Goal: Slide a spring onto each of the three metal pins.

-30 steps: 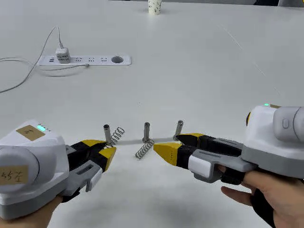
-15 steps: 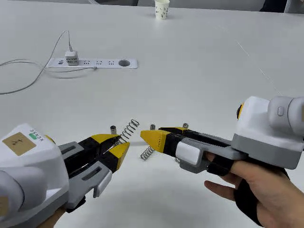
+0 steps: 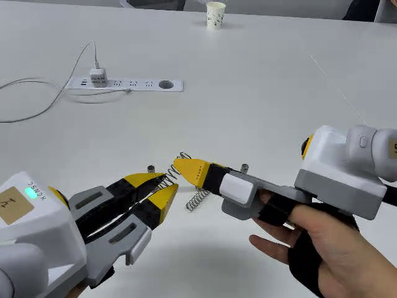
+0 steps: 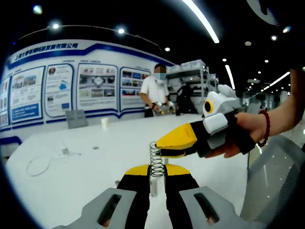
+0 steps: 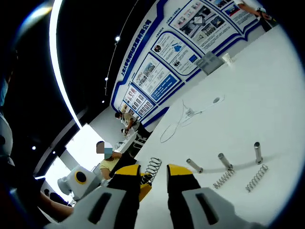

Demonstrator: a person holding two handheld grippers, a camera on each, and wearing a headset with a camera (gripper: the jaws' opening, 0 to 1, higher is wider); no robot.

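Observation:
My left gripper is shut on a steel spring, held off the white table. In the left gripper view the spring stands straight up from the closed jaws. My right gripper comes in from the right, with its yellow tips right beside the spring's free end. In the right gripper view its jaws stand open with the spring seen between them. Three metal pins stand bare on the table. Two loose springs lie beside them. One loose spring lies below the right gripper.
A white power strip with a charger and its cable lies at the back left. A paper cup stands at the far edge. People stand in the room behind the table.
My left gripper has lifted a spring from beside the left pin. The right gripper has moved left and up until its tips reached the spring.

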